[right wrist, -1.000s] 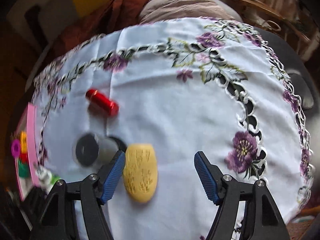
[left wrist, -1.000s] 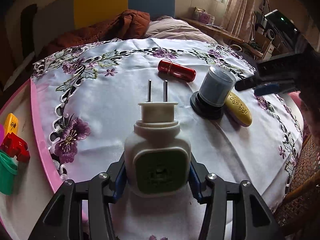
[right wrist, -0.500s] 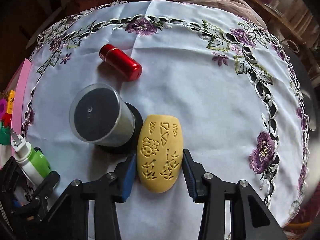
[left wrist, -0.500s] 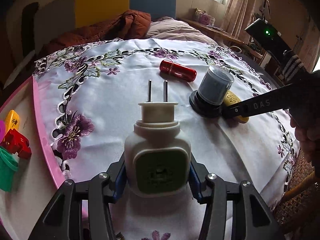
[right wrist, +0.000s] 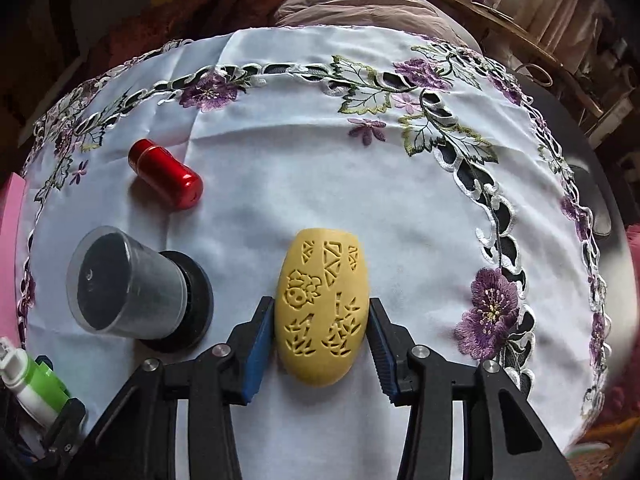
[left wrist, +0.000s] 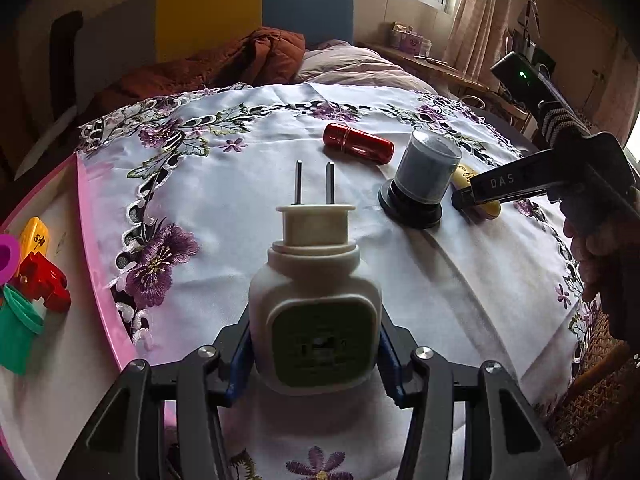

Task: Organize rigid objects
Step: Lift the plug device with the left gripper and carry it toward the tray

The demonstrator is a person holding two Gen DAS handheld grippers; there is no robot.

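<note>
1. Your left-wrist view shows only a sliver of the yellow case (left wrist: pixel 478 196); the tub (left wrist: pixel 426 176) and the right gripper (left wrist: pixel 466 200) cover the rest.
2. The green cup (left wrist: pixel 16 334) is cut off at the left edge.
3. In your right-wrist view, the plug (right wrist: pixel 30 376) is clipped at the edge.

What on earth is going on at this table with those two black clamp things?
A person is tidying small objects with a handheld gripper in each hand. The left gripper is clamped on a white and green plug adapter. The right gripper has its jaws around a carved yellow oval lying on the embroidered tablecloth. A red capsule and a clear-capped black container wait nearby.
</note>
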